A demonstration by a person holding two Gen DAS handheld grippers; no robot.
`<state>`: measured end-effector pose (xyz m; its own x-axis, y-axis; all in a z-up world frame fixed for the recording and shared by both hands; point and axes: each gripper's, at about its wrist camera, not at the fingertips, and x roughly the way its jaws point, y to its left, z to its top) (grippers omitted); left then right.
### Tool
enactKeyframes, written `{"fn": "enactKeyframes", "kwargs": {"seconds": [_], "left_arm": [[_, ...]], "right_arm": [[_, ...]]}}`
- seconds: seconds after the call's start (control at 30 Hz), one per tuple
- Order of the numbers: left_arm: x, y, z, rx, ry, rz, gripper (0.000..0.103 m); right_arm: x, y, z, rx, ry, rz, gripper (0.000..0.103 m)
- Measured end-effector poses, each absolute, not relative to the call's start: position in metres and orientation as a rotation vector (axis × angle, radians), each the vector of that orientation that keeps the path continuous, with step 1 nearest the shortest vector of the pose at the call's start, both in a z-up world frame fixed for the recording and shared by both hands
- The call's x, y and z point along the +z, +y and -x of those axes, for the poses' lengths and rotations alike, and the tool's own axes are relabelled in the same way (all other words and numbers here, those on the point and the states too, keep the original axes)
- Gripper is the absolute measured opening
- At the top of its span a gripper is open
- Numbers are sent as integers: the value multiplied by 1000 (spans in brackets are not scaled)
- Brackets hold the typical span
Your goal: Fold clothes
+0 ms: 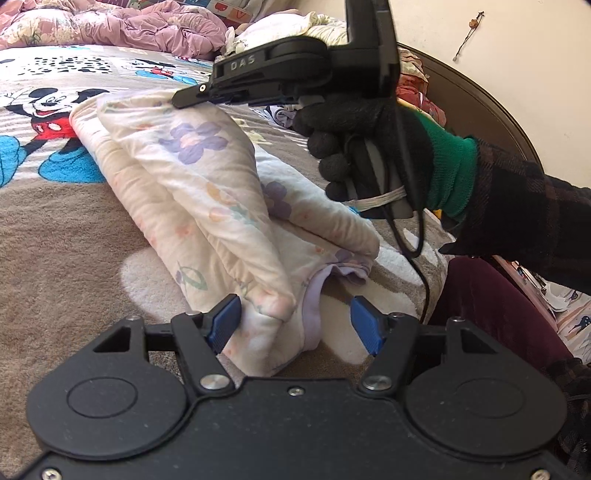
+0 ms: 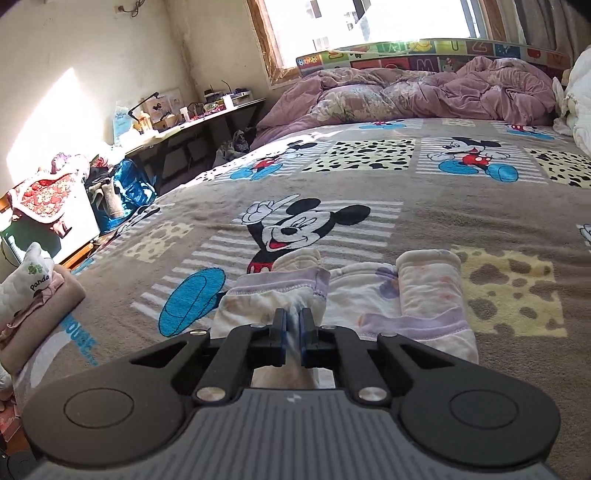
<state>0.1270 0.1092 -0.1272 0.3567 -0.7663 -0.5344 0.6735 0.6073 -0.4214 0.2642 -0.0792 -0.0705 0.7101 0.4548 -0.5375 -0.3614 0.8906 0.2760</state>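
The near end of the floral garment (image 1: 207, 192) runs under the black body of the left gripper (image 1: 295, 325) in the left wrist view, so its hem there is cut off. The jaws of this gripper stand wide, one blue pad on each side of the folded cloth's end; whether the pads touch it is hard to tell. Beyond, the right gripper (image 1: 280, 77) crosses over the far part of the garment, held by a black-gloved hand (image 1: 354, 147) with a green cuff; from this side its tips are hidden.

The right wrist view settles that: the right gripper (image 2: 291, 328) has its jaws drawn narrow on a pale fold of the garment (image 2: 369, 295), the cloth pinched between the blue pads. The garment lies on the Mickey Mouse blanket (image 2: 332, 192) covering the bed, partly folded, with a lilac hem showing.

Only this view shows the window (image 2: 369, 22), a cluttered bench (image 2: 207, 114) by the wall and a folded stack (image 2: 40, 306) at the bed's left edge. A crumpled pink quilt (image 2: 424, 92) lies at the far end.
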Motion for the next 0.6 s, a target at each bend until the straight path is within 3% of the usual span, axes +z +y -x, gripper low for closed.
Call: {"fn": "enactKeyframes", "kwargs": {"seconds": [0.3, 0.4, 0.6], "left_arm": [[-132, 121, -123, -996, 770, 121, 65], [-131, 129, -121, -974, 754, 109, 65], [-115, 174, -144, -759, 601, 349, 65]], "right_arm": [[-106, -67, -269, 371, 694, -101, 9], [-92, -76, -262, 387, 636, -147, 14], [-55, -98, -201, 457, 492, -77, 16]]}}
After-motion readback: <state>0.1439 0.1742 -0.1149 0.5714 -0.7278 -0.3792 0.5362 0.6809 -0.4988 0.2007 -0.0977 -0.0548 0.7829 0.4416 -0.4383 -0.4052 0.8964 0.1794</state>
